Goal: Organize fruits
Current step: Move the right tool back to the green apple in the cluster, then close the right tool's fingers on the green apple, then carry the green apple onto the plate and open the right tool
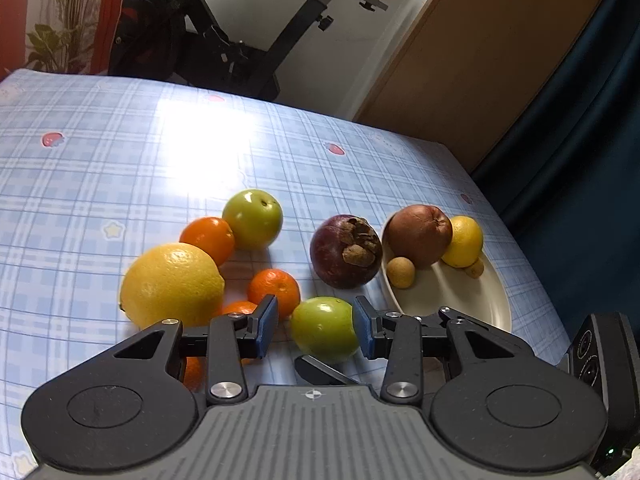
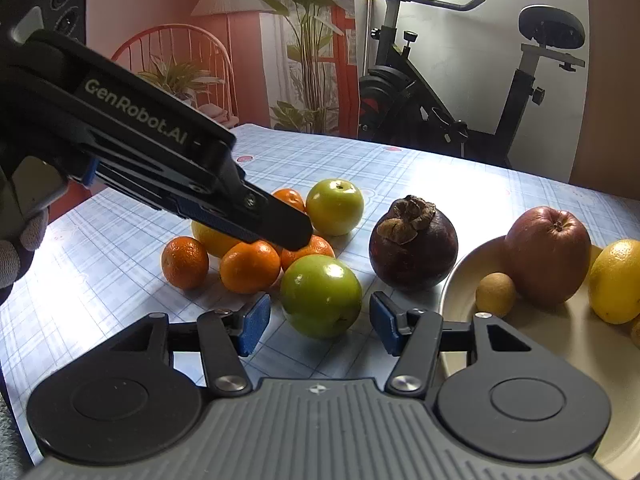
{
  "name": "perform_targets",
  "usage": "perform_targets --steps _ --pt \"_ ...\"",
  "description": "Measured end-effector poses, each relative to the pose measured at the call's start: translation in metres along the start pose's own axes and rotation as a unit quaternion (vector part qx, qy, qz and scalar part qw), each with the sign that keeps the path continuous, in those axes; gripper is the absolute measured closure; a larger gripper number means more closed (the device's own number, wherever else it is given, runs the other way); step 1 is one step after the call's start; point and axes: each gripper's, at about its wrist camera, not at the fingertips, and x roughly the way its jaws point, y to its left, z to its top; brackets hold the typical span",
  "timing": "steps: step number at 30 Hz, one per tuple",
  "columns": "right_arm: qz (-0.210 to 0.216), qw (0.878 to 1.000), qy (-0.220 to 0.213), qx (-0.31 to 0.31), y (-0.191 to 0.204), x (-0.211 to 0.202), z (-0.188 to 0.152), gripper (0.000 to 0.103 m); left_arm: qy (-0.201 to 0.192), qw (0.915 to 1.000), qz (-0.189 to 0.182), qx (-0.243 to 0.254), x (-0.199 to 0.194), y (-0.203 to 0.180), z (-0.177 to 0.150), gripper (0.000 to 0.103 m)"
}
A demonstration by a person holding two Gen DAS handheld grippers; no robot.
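A green apple point(image 1: 325, 328) lies on the table between my left gripper's point(image 1: 316, 326) open blue pads; the right pad touches or nearly touches it. The same apple point(image 2: 320, 295) sits between my right gripper's point(image 2: 318, 324) open pads, untouched. The left gripper's body point(image 2: 160, 152) reaches in from the left above the oranges. A second green apple point(image 1: 253, 219), several oranges point(image 1: 274, 292), a large lemon point(image 1: 173, 285) and a mangosteen point(image 1: 345, 257) lie on the table. The white plate point(image 1: 460, 300) holds a red apple point(image 1: 418, 235), a lemon point(image 1: 464, 241) and two small brown fruits.
The table has a blue checked cloth point(image 1: 120, 160). An exercise bike point(image 2: 460, 92) stands behind it, with plants and a red chair point(image 2: 172, 64) beyond. The plate point(image 2: 520, 360) lies at the table's right side, near the edge.
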Motion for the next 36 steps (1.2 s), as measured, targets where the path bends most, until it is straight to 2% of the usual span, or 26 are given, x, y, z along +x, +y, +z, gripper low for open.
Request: perform_targets --steps 5,8,11,18,30,36 --pt "0.011 1.0 0.01 0.004 -0.001 0.004 0.0 0.046 0.019 0.9996 -0.007 -0.018 0.009 0.0 0.007 0.061" --pt "0.013 0.999 0.013 0.026 -0.007 0.005 -0.001 0.054 0.028 0.9994 -0.006 -0.021 0.014 -0.002 0.009 0.061" --pt "0.016 0.999 0.012 0.032 -0.01 0.004 -0.001 0.054 0.041 0.9986 -0.01 -0.034 0.02 -0.002 0.009 0.061" --pt "0.023 0.999 0.011 0.038 -0.012 0.002 -0.002 0.054 0.052 0.9981 0.008 -0.03 0.027 -0.003 0.009 0.061" --pt "0.012 0.999 0.018 0.031 -0.007 0.004 -0.002 0.055 0.047 0.9984 0.029 -0.014 0.032 -0.014 0.008 0.06" --pt "0.001 1.0 0.011 0.008 0.001 0.001 -0.004 0.055 0.042 0.9982 0.043 -0.001 0.028 -0.022 0.003 0.06"
